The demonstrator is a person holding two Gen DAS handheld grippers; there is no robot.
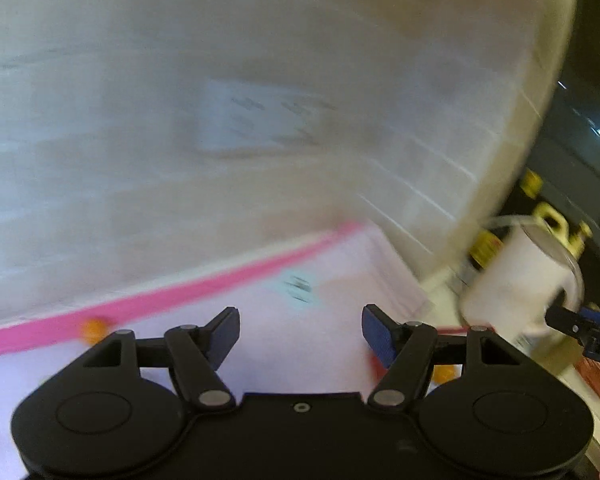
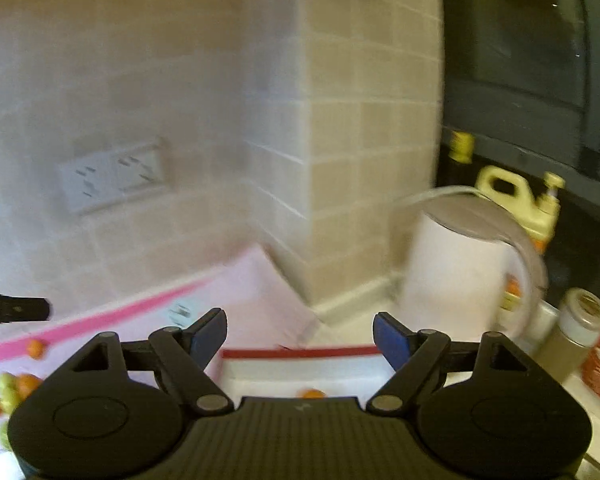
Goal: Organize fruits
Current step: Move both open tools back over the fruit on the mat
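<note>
In the left wrist view, the left gripper [image 1: 300, 332] is seen with its jaws spread wide and nothing between the blue-faced fingers [image 1: 378, 334]. Just beyond it, a pale pink mat [image 1: 260, 320] with a bright pink border [image 1: 204, 286] is laid on the counter. A small round orange fruit [image 1: 93, 329] rests against the border at ten o'clock from the gripper, and another orange fruit [image 1: 444, 373] is partly hidden behind the linkage at four o'clock. The view is heavily blurred.

In the right wrist view, the right gripper [image 2: 300, 336] is likewise held wide apart and empty. Directly ahead, a white tray with a red rim [image 2: 300, 353] holds one orange fruit [image 2: 313, 393]. At nine o'clock, orange and yellow-green fruits [image 2: 10, 394] are clustered on the mat. Further out at two o'clock, a white kettle [image 2: 456, 276] stands before a yellow jug [image 2: 520, 200]. At eleven o'clock, a wall socket [image 2: 114, 174] is set in the beige tiled wall [image 2: 360, 140].
</note>
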